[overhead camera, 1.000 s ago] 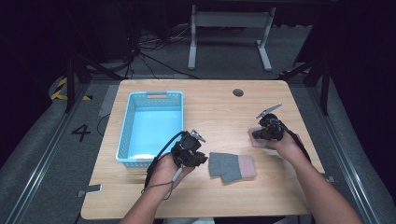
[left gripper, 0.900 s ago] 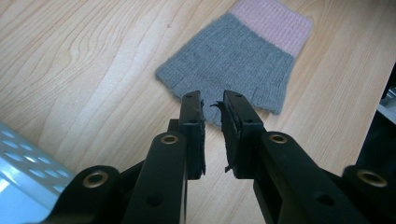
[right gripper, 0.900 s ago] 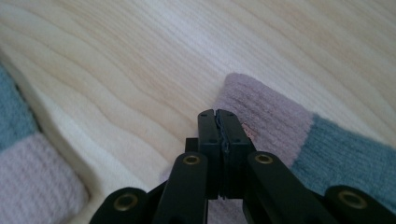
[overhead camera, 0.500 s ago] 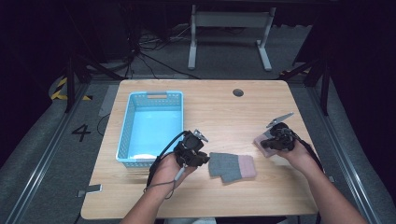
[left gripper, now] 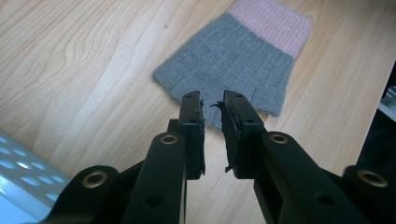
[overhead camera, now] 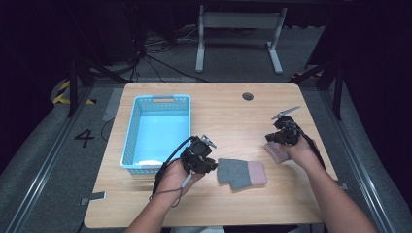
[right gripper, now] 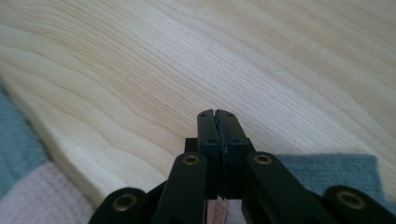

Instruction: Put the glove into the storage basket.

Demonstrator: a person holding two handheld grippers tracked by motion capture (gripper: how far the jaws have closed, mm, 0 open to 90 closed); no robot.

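Light wooden table (overhead camera: pixel 233 116), blue basket (overhead camera: pixel 158 131), dark room, grey floor (overhead camera: pixel 39 165)

On my feed the desk (overhead camera: pixel 223 116) is pale wood with wavy grain, a small dark round spot at its upper right. The basket (overhead camera: pixel 130 141) at the frame's left is light blue, its walls a lattice of small holes. The glove (overhead camera: pixel 241 173) at lower centre is grey ribbed knit with a pink cuff. Both tools, left tool (left gripper: pixel 213 109) and right tool (right gripper: pixel 217 116), are black with brass-coloured rivets. Under the right tool I see a second glove (overhead camera: pixel 277 151), pink at the cuff, grey-blue elsewhere. The floor is dark grey, with yellow-black striping at upper left.
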